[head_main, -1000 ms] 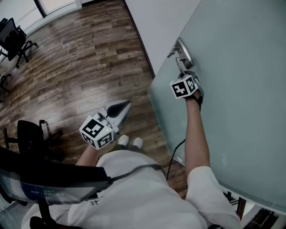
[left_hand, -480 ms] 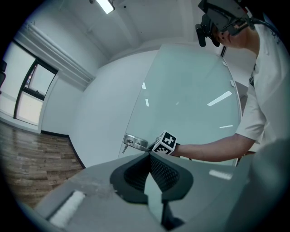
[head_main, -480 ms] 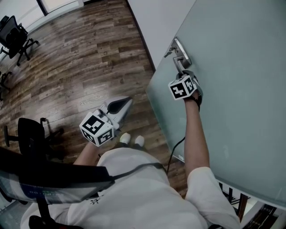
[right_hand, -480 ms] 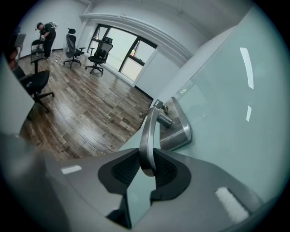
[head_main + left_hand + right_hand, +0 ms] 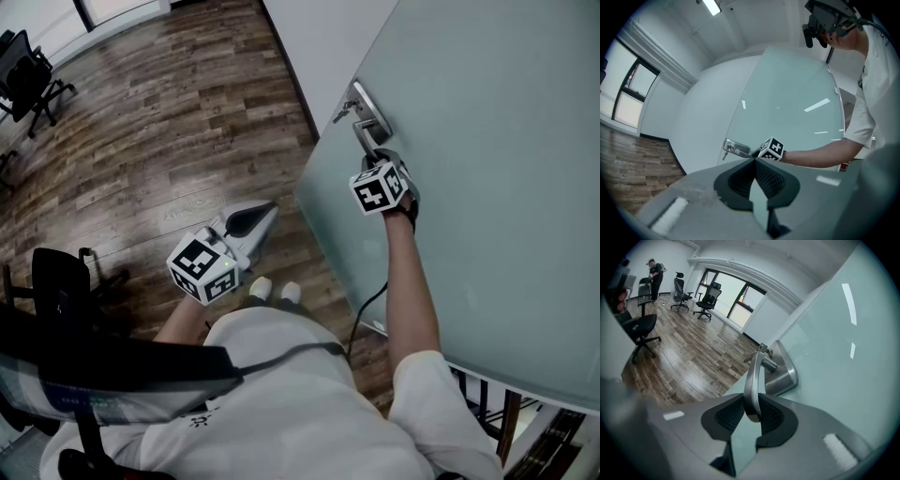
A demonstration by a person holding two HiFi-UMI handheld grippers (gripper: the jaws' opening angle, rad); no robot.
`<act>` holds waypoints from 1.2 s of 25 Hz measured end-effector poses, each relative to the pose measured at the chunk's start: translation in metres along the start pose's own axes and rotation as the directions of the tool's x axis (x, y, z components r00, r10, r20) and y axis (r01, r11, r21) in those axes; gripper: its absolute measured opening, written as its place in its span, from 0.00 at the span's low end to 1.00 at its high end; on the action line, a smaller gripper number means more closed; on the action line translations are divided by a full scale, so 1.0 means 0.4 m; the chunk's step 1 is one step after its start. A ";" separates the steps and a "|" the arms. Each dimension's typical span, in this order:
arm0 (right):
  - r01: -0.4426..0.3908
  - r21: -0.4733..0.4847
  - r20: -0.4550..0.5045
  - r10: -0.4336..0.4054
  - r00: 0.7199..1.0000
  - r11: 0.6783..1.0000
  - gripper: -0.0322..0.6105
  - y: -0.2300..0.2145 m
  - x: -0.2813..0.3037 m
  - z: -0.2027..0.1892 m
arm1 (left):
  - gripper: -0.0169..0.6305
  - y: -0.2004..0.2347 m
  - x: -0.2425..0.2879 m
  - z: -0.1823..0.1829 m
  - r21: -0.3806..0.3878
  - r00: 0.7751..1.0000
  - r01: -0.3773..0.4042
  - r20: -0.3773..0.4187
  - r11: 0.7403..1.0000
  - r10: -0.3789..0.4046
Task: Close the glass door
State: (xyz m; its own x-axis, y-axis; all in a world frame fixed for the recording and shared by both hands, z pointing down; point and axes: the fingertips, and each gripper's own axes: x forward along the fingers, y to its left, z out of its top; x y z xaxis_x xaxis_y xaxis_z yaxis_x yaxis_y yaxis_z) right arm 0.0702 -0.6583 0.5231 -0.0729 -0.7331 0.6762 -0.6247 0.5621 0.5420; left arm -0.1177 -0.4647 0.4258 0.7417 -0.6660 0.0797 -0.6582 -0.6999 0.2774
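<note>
The frosted glass door (image 5: 487, 169) fills the right of the head view, its free edge standing out over the wooden floor. A metal lever handle (image 5: 362, 131) on a steel plate sits near that edge. My right gripper (image 5: 377, 155) is shut on the lever. In the right gripper view the lever (image 5: 753, 366) runs down between the two pads of the right gripper (image 5: 752, 400), which have just been opening a little while it stays between them. My left gripper (image 5: 265, 213) hangs over the floor left of the door; the left gripper (image 5: 753, 160) is shut on nothing, apart from the door (image 5: 787, 112).
A white wall (image 5: 319, 47) stands behind the door's edge. A key (image 5: 339, 113) hangs in the lock. Office chairs (image 5: 28, 80) stand at the far left, another chair (image 5: 66, 291) close by my left side. A person (image 5: 655, 273) stands far off among more chairs (image 5: 705, 298).
The door's free edge and handle have shifted left in the head view, and my right gripper has gone with them. The left gripper has drifted slightly.
</note>
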 end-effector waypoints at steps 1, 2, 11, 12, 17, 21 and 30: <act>-0.002 -0.001 0.005 0.002 1.000 1.000 0.18 0.009 -0.005 0.001 | 0.03 0.000 -0.007 -0.002 -0.001 1.000 0.005 0.000 1.000 -0.005; -0.004 -0.002 0.009 0.004 1.000 1.000 0.18 0.018 -0.009 0.001 | 0.04 0.000 -0.014 -0.003 -0.001 1.000 0.009 0.000 1.000 -0.009; -0.023 -0.020 0.041 0.024 0.999 1.000 0.19 0.054 -0.048 0.027 | 0.03 -0.023 -0.034 0.021 0.008 1.000 -0.004 0.017 1.000 0.004; -0.019 -0.024 0.046 0.020 0.999 1.000 0.19 0.063 -0.055 0.030 | 0.04 -0.029 -0.042 0.020 0.009 1.000 -0.010 0.021 1.000 0.010; -0.008 -0.039 0.071 0.011 0.997 0.999 0.19 0.102 -0.080 0.038 | 0.03 -0.081 -0.062 0.001 0.012 0.998 -0.051 0.032 0.999 0.051; 0.006 -0.049 0.097 -0.001 0.995 0.999 0.21 0.130 -0.106 0.043 | 0.03 -0.143 -0.077 -0.027 0.014 0.997 -0.076 0.027 0.997 0.076; -0.003 -0.061 0.175 0.014 0.984 0.998 0.21 0.189 -0.157 0.067 | 0.03 -0.271 -0.128 -0.084 0.017 0.986 -0.163 0.030 0.986 0.162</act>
State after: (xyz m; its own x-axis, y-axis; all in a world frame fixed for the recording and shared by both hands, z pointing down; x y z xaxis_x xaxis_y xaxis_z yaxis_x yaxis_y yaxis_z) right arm 0.0067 -0.5801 0.5084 -0.2164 -0.7810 0.5858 -0.5759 0.5866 0.5694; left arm -0.0800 -0.3461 0.4241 0.6208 -0.7781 0.0954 -0.7723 -0.5862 0.2446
